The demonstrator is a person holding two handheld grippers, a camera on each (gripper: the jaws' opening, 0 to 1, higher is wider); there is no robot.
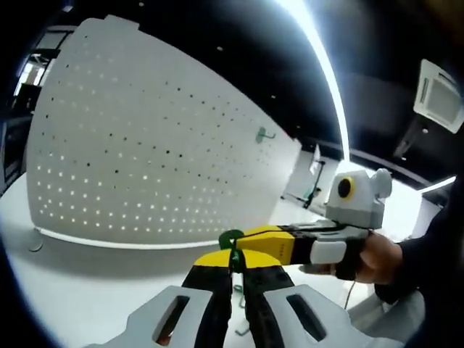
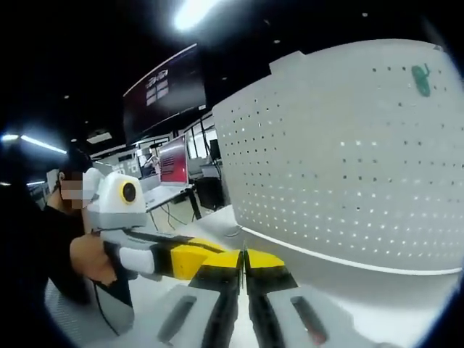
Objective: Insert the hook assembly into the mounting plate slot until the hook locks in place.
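Left gripper (image 1: 235,267) jaws pinch a green hook (image 1: 230,239), and the right gripper (image 1: 270,243) meets it tip to tip beside the white pegboard (image 1: 145,145). Right gripper (image 2: 243,270) jaws are pressed together. Another green hook (image 2: 420,78) hangs high on the pegboard (image 2: 348,159).

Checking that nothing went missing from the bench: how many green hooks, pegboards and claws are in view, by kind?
Green hooks: 2, one on the pegboard, one between the claws
White pegboard: 1
Claws: 2, left claw and right claw
Total: 5
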